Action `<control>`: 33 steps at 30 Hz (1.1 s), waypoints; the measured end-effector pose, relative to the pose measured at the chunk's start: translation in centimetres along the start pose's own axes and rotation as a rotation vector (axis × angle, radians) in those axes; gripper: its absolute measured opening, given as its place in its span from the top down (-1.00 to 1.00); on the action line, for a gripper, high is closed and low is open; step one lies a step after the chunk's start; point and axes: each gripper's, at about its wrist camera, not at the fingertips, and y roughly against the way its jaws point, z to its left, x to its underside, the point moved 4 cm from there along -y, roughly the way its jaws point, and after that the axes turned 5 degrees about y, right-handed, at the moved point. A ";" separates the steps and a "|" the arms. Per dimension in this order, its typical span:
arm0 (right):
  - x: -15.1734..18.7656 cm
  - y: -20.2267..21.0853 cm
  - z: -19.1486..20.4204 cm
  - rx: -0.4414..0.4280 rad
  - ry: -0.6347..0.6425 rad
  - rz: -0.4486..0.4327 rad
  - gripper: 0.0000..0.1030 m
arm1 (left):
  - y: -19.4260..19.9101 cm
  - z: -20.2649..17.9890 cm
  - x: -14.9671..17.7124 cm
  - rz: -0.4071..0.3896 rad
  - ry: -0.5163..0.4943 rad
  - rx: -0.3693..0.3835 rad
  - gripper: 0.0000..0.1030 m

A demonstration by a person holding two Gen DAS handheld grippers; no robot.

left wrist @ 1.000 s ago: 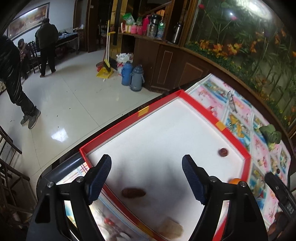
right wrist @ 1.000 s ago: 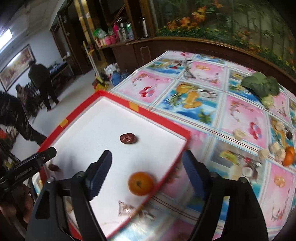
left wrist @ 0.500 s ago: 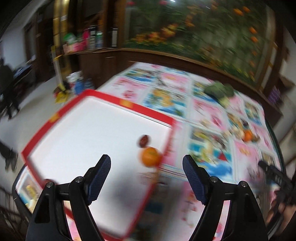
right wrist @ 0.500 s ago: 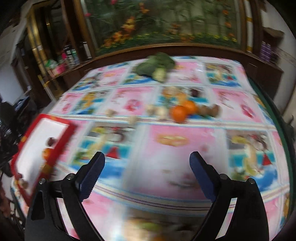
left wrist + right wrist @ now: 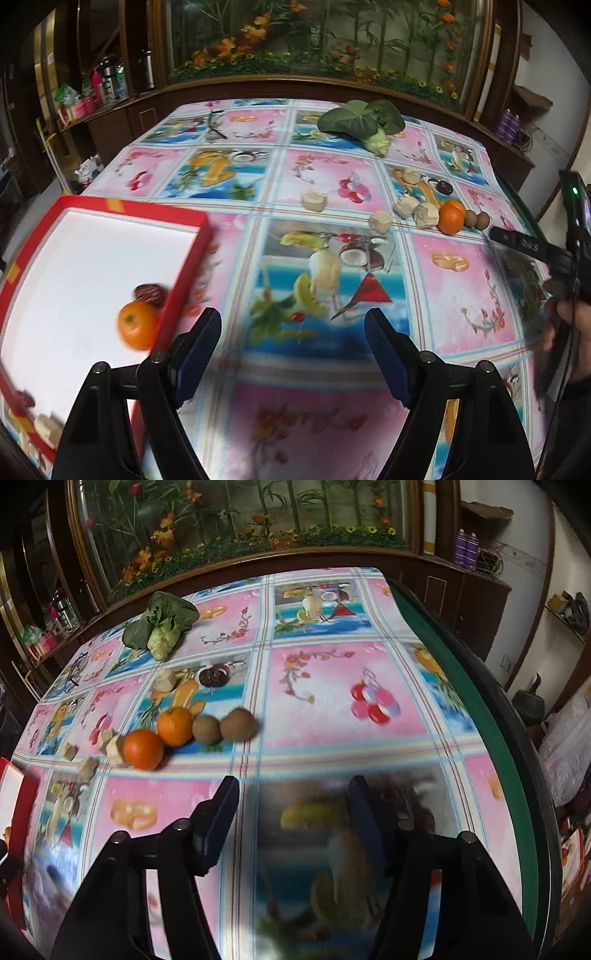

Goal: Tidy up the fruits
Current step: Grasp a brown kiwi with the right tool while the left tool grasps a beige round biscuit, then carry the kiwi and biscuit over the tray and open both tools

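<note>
A red-rimmed white tray (image 5: 192, 258) lies at the left and holds an orange (image 5: 136, 329) and a red date (image 5: 149, 293) near its right rim. More fruit lies on the fruit-print tablecloth: two oranges (image 5: 143, 748) (image 5: 175, 726), two brown kiwis (image 5: 206, 729) (image 5: 238, 724), a dark date (image 5: 214, 675) and several pale chunks (image 5: 406, 205). My left gripper (image 5: 293, 354) is open and empty over the cloth right of the tray. My right gripper (image 5: 293, 823) is open and empty, below and right of the oranges; it shows at the right in the left wrist view (image 5: 532, 247).
A leafy green vegetable (image 5: 360, 120) lies at the far side of the table. The table's green edge (image 5: 476, 686) runs along the right. A planter with flowers and wooden cabinets stand behind the table.
Both grippers have swung right, away from the tray, and now look over the tablecloth. The right gripper has come closer to the oranges and kiwis. Both stay open and empty.
</note>
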 end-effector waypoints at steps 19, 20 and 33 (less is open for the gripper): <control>-1.4 -1.7 1.6 -0.009 0.086 0.010 0.50 | -8.1 -7.7 -4.5 -0.004 -0.084 0.013 0.05; -1.1 -1.3 1.5 -0.014 0.082 0.008 0.50 | -8.0 -7.9 -4.6 -0.012 -0.094 0.021 0.27; 2.2 4.9 3.6 -0.028 0.138 -0.073 0.49 | -0.8 -5.1 -1.2 -0.048 -0.097 0.072 0.62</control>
